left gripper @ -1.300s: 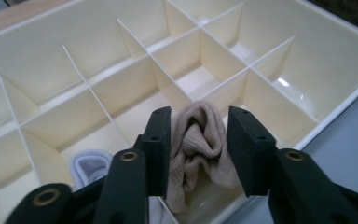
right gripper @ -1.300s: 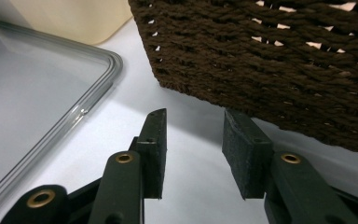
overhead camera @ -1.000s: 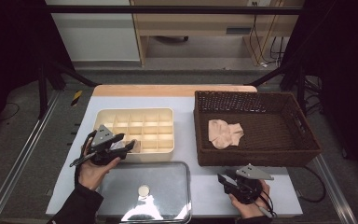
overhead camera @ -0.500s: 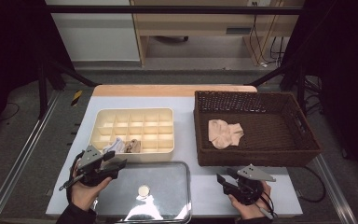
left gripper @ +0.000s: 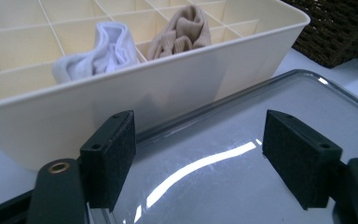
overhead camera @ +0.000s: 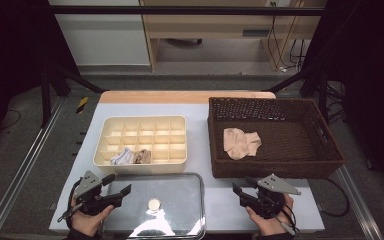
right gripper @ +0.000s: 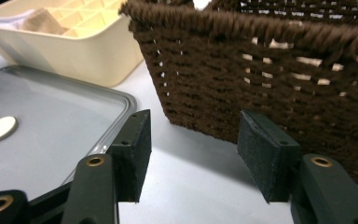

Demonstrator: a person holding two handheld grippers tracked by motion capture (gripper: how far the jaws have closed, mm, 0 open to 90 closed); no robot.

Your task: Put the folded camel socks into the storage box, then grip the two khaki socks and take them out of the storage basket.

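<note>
Taking the cream organiser box (overhead camera: 140, 142) as the landmark: the left hand-held gripper (overhead camera: 116, 190) hovers just in front of the box's near wall, over the left end of the clear lid (overhead camera: 155, 205) lying flat on the desk (overhead camera: 195, 110); its jaws stand wide apart and hold nothing. In the left gripper view the white sock (left gripper: 100, 51) and the tan sock (left gripper: 182, 30) sit rolled in neighbouring front-row compartments, just beyond that wall (both tucked below the rim, as far as I can tell). Right of the box stands the brown wicker basket (overhead camera: 280, 167) with one loose beige sock (overhead camera: 241, 141) on its floor, towards its left side. The right hand-held gripper (overhead camera: 241, 192) waits in front of the basket's near wall, jaws also parted and empty, so that sock lies beyond and above it, past the wall. The likely step is fetching it: I would lift the right gripper over the rim before reaching in, pinch the fabric at its bunched middle, and aim for the empty compartment beside the tan sock.
</note>
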